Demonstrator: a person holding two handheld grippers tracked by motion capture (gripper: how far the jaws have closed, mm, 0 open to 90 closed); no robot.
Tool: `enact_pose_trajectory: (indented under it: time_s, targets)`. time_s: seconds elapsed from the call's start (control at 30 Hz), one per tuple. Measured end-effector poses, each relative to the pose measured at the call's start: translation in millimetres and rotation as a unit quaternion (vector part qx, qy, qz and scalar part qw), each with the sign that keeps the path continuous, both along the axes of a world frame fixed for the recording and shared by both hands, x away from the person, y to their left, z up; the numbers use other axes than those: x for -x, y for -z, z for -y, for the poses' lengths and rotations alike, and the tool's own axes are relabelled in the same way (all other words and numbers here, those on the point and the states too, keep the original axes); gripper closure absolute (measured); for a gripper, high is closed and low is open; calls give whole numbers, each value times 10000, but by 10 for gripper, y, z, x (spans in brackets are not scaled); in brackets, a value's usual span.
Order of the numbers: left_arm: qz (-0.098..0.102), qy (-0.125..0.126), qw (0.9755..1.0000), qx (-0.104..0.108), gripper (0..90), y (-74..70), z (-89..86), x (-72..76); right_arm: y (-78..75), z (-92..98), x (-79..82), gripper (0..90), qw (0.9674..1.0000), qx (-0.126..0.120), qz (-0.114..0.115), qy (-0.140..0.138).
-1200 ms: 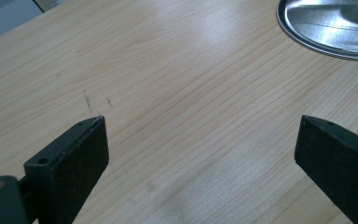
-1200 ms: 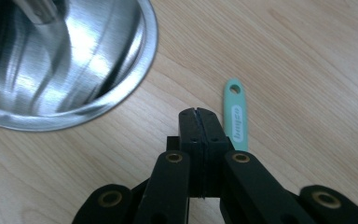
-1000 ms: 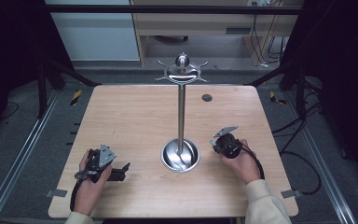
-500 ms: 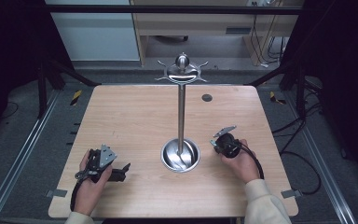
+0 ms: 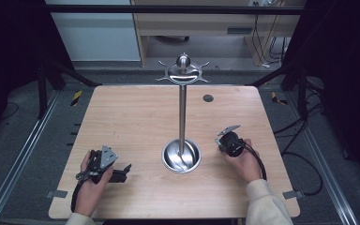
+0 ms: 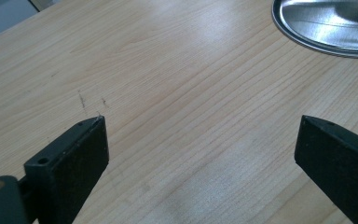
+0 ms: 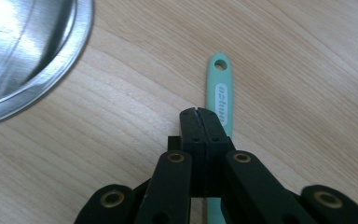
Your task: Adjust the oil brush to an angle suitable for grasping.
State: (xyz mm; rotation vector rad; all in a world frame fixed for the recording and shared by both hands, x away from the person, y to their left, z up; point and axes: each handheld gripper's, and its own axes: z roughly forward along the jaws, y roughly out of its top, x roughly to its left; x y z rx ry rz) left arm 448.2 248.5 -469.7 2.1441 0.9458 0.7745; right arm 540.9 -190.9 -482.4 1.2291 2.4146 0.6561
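Two hand-held black grippers rest low over a pale wooden table (image 5: 136,117) with rounded corners, seen from a camera above the person's side. At the left, the person's left hand (image 5: 91,187) holds the left gripper (image 5: 122,172) close to the near edge, pointing toward the middle of the table. In the left gripper view its two black jaws stand wide apart, with bare wood grain between them and nothing held. The rim of a shiny round metal base (image 6: 326,28) shows at the top right corner of that view, well clear of the jaws.

At the centre of the table stands a tall polished steel stand (image 5: 182,117): a thin upright pole rising from that dish-shaped base (image 5: 181,157), topped by a small ball and a ring of curved hooks (image 5: 183,71). A small dark round disc (image 5: 208,98) lies on the wood toward the far right corner.

To the right of the base, the person's right hand (image 5: 243,161), in a light sleeve (image 5: 267,204), holds the right gripper (image 5: 222,143) just beside the dish. In the right gripper view its jaws are pressed fully together (image 7: 199,116), with nothing visibly clamped between the tips. A mint-green plastic handle (image 7: 219,93) with a hanging hole and white lettering lies flat on the wood directly under and beyond those closed tips; its lower part is hidden beneath the gripper, so what tool it belongs to cannot be told. The curved edge of the steel base (image 7: 51,70) fills that view's upper left.
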Motion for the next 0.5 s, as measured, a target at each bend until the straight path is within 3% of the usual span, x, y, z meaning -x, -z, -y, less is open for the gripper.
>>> enact_pose_trajectory:
  time_s: [0.37,0.5]
  targets:
    - [-7,11,10000,-10,25,2,4,0,0,108,-46,900,9994,-44,-22,347]
    - [-5,6,10000,-12,25,2,4,1,-1,122,-52,900,9994,-64,-28,346]
